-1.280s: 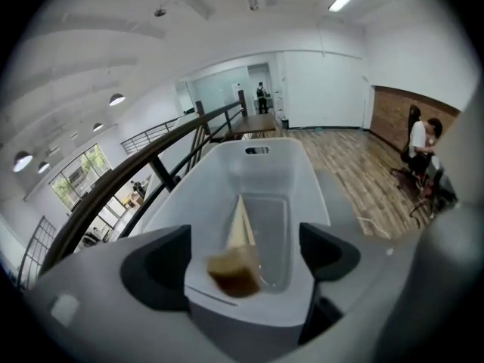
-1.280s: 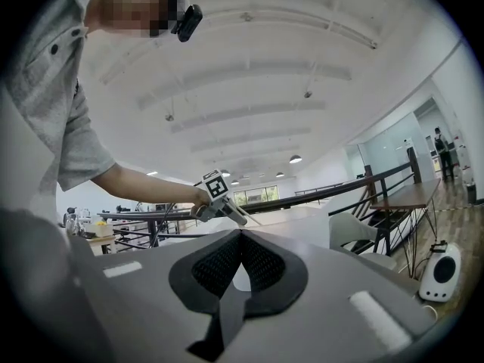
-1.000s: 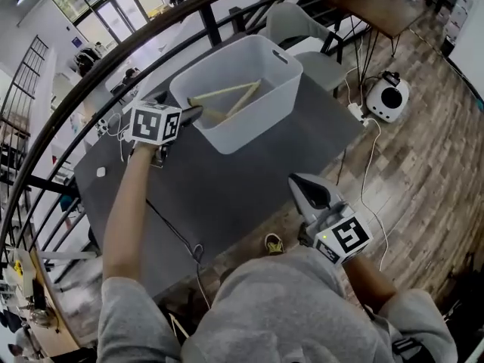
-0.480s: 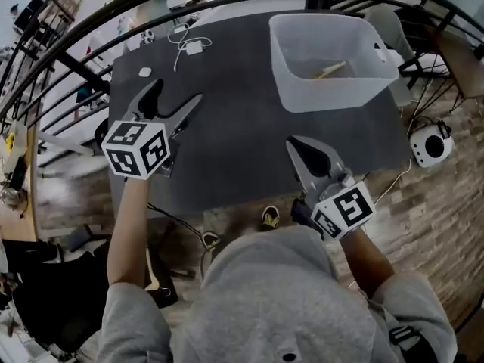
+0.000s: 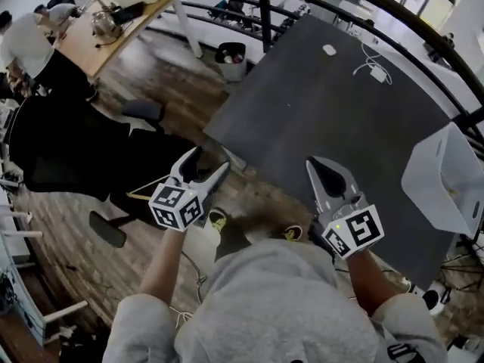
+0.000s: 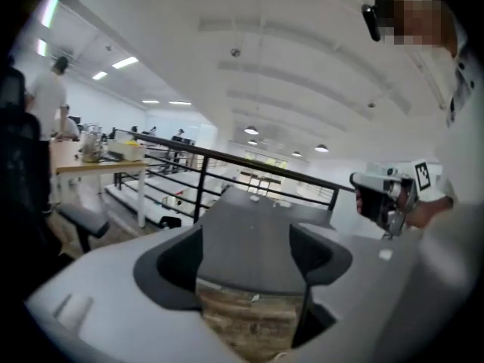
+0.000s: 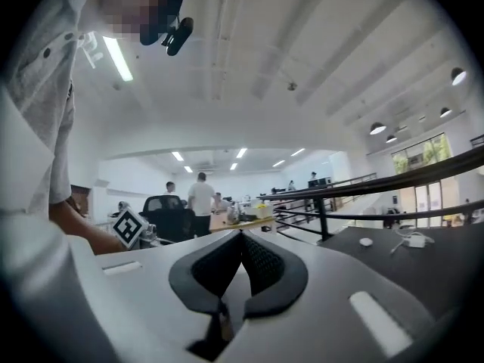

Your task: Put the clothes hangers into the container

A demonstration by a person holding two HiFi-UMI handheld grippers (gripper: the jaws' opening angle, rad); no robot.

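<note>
The white container [image 5: 445, 174] stands on the dark table [image 5: 340, 112] at the head view's right edge; what lies inside barely shows. No hanger is clearly visible outside it. My left gripper [image 5: 206, 165] hovers over the floor just off the table's near corner; its jaws are closing with nothing between them, and only table and floor show in the gap of the left gripper [image 6: 246, 252]. The right gripper [image 5: 319, 165] sits over the table's near edge, shut and empty, with the jaws of the right gripper [image 7: 242, 242] meeting at their tips. Each gripper view shows the other gripper off to the side.
A black office chair [image 5: 64, 150] stands on the wooden floor at left. A dark railing [image 5: 302, 2] runs behind the table, with a bin [image 5: 231, 53] beyond it. A white charger with cable [image 5: 376, 72] lies on the table's far part. People stand by a wooden desk [image 5: 113, 21].
The view has swung left, so the container slid from top centre to the right edge. Both grippers now sit at the table's near edge. The left jaws stand narrower.
</note>
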